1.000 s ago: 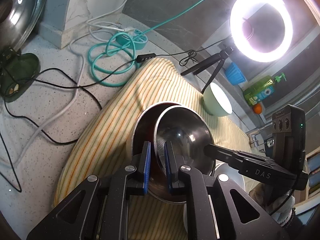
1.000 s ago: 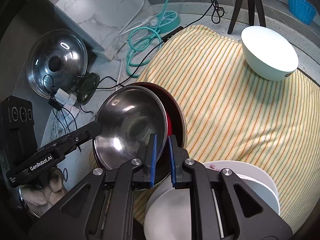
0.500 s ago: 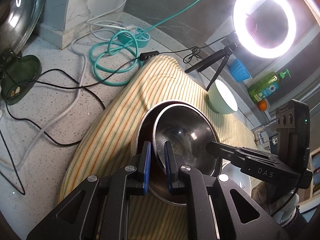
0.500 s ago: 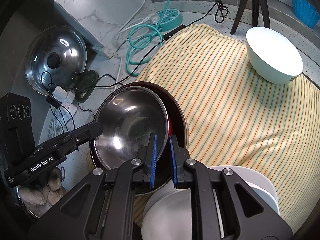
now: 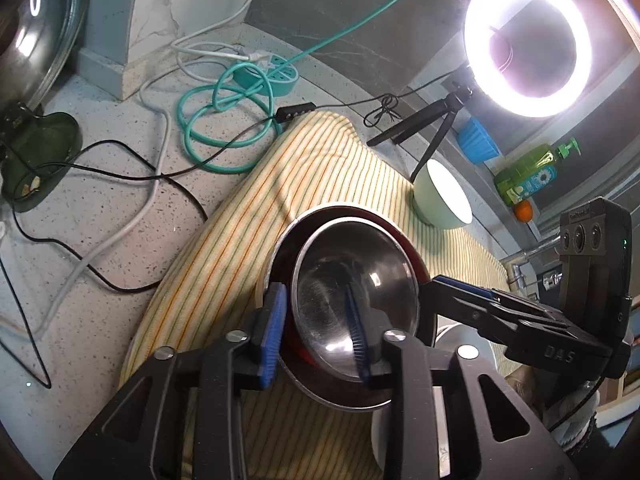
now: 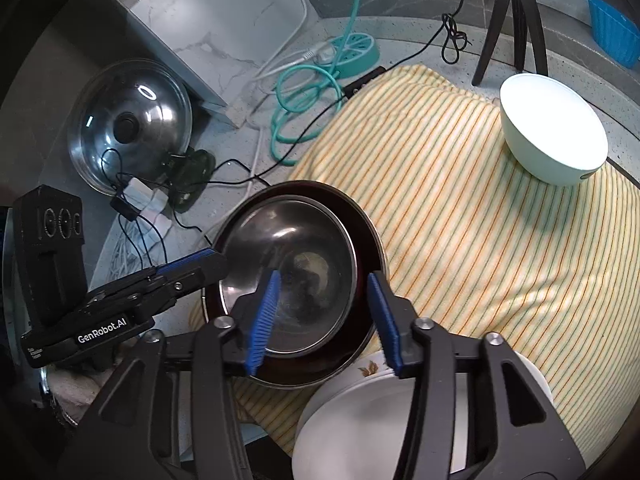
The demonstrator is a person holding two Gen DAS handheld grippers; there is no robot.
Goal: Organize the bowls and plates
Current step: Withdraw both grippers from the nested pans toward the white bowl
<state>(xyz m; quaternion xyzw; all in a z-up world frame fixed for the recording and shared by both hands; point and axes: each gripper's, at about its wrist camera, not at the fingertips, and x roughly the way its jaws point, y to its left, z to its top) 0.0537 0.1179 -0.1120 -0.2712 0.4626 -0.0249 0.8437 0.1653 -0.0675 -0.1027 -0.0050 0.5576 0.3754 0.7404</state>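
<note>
Left gripper [image 5: 316,332]: jaws just opened partway, straddling the steel bowl [image 5: 354,300]'s near-left rim, pads look clear of the metal. Steel bowl sits nested in the red bowl [image 6: 370,248], both on the striped cloth [image 6: 480,240], so it looks placed. Right gripper [image 6: 326,316]: jaws also just spread, wider, one pad inside the steel bowl, one outside both rims, no pinch visible. Key relation: both rims still run between each pair of pads, so I'd back each hand out along its own fingers, not sideways. White plates [image 6: 360,420] lie just under the right gripper; mint bowl [image 6: 554,140] is far right, well apart, nearer the right hand.
</note>
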